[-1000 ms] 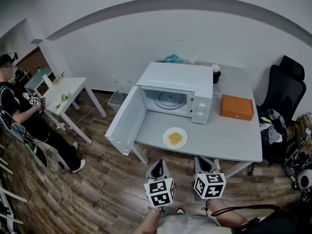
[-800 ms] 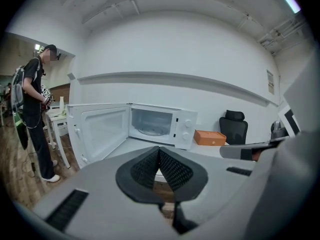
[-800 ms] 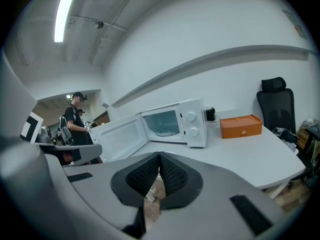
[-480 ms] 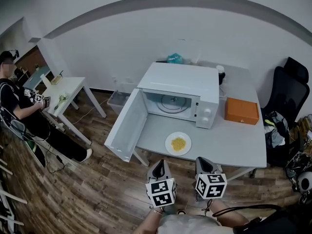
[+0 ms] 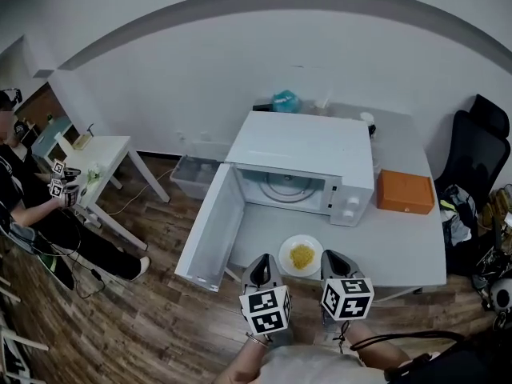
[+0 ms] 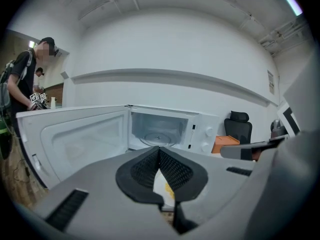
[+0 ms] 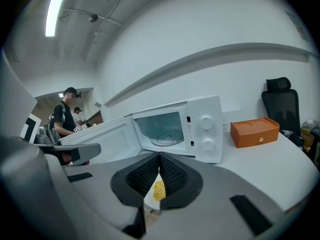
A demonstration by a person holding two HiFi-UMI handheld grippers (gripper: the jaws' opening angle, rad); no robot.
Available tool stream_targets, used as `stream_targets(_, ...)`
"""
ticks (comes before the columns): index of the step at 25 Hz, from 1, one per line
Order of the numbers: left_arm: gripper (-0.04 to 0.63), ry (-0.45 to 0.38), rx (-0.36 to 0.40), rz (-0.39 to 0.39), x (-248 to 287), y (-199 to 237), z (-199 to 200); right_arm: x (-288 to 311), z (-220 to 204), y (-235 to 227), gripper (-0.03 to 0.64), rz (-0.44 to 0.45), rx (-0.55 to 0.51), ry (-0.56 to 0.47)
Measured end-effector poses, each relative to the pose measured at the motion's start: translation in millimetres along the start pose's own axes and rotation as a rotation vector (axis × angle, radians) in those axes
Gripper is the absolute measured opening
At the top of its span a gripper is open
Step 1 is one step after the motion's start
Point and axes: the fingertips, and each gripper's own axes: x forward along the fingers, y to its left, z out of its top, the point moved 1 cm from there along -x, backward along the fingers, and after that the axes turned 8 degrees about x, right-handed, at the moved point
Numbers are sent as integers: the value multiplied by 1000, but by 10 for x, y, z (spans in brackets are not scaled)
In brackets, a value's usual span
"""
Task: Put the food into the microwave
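Food point(image 5: 302, 256), a small yellow heap, lies in the middle of a white plate point(image 5: 286, 251). The plate stands on the grey surface point(image 5: 400, 242), close to its near edge. It is at 6 o'clock from the microwave point(image 5: 308, 144), just outside the open cavity.

The microwave's door point(image 5: 212, 229) hangs wide open toward 7 o'clock and reaches out past the surface's left edge over the wooden floor point(image 5: 144, 318). A glass turntable point(image 5: 286, 187) shows inside the cavity, and two dials sit on the front panel at 3 o'clock from it.

Both tongs are held low on the near side of the plate. The left tongs point(image 5: 258, 269) are at 7 o'clock from it and the right tongs point(image 5: 334, 262) at 5 o'clock. Both are near the plate's rim and point toward the microwave.

In the left gripper view the jaws are narrow. Their ribbed pads meet at the tips and grip nothing, and the plate and food show through the slit below the tips. The right gripper view shows the same: pads together at the tips, nothing between them, the yellow food visible beyond.

An orange box point(image 5: 405, 191) rests on the surface at 3 o'clock from the microwave. A black chair point(image 5: 474, 146) stands farther out the same way. At 9 o'clock, well apart, a person point(image 5: 32, 214) sits by a small white table point(image 5: 108, 152).
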Motion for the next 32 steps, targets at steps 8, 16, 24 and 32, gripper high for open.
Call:
stream_targets(8,-5,6,-2,-39,436,238,120,429,135,40,17,-39,30,10)
stream_targets(16,-5,-1,3,-93,814,409,286,806,324,132,17,-67,35,-4)
stream_targets(24,-5,6,9,-142,1071,496,352,976,420,139,17,-108,64,-21)
stream_targets(32,-5,35,-15,-183,1219,317,240,1043,413,82,17,-40,38,-14)
